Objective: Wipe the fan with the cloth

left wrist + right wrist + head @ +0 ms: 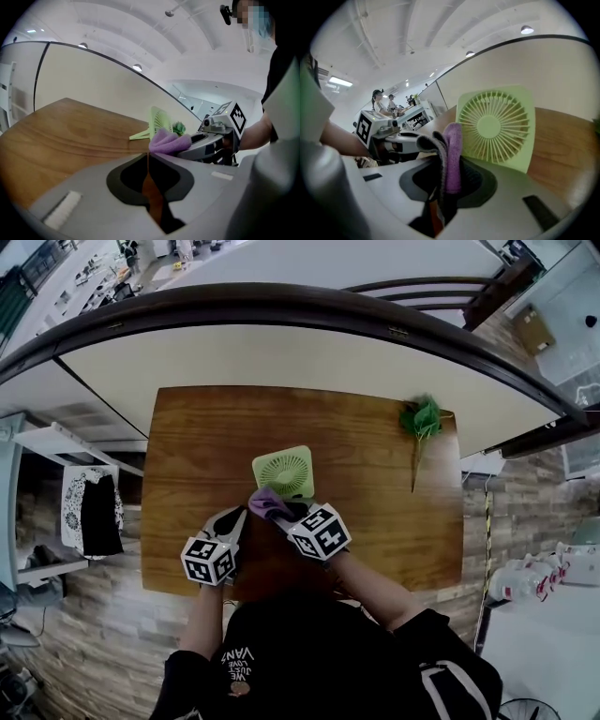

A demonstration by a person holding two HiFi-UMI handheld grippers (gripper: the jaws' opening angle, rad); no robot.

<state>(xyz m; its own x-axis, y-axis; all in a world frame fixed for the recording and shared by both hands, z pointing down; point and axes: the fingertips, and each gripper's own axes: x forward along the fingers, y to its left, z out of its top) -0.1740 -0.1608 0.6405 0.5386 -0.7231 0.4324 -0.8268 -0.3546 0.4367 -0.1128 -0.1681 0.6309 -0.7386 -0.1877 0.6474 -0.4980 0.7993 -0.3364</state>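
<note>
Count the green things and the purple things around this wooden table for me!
Green: 2, the fan and the leafy sprig
Purple: 1, the cloth
Total: 3

Head view looks steeply down on the table [375, 484] from above its near edge, gripper views low and close, all three sharing fan [284, 472] and cloth [268, 502]
</note>
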